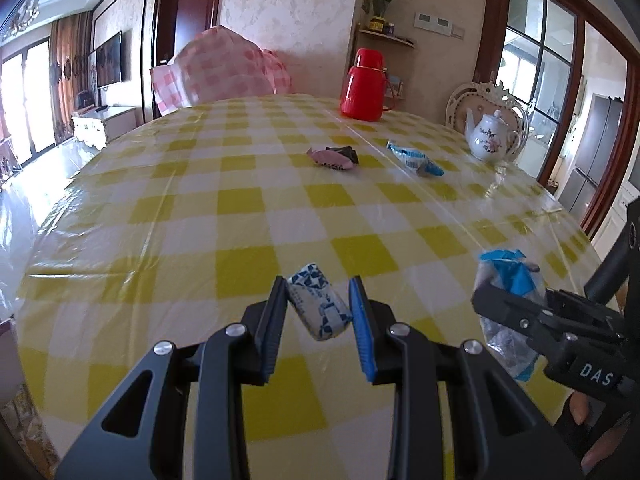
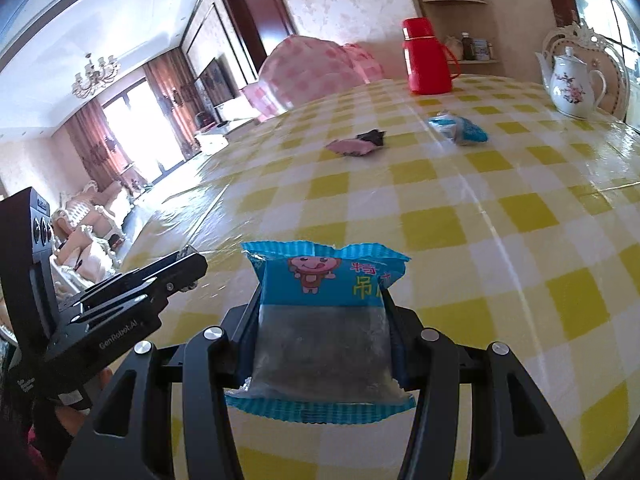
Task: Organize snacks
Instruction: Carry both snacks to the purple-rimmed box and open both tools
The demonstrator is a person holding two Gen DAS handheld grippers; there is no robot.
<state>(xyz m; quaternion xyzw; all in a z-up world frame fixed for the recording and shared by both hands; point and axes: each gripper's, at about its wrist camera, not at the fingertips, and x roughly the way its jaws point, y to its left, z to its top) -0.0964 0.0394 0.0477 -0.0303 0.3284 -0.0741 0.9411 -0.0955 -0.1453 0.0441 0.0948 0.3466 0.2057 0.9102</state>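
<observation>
My left gripper [image 1: 318, 308] is shut on a small blue-and-white wrapped snack [image 1: 316, 306], held just above the yellow checked table [image 1: 240, 200]. My right gripper [image 2: 320, 312] is shut on a blue cartoon snack packet [image 2: 324, 320]; it shows at the right of the left wrist view [image 1: 506, 292]. Farther back lie a pink-and-black snack [image 1: 334, 157] and a blue-and-white packet [image 1: 414, 158]; both also show in the right wrist view, the pink one [image 2: 356, 144] and the blue one [image 2: 460, 128]. The left gripper's body [image 2: 120, 304] shows at the left.
A red thermos [image 1: 362, 86] and a white floral teapot [image 1: 490, 132] stand at the table's far side. A pink checked mesh food cover [image 1: 224, 70] sits at the far left edge. A white chair [image 1: 480, 96] stands behind the teapot.
</observation>
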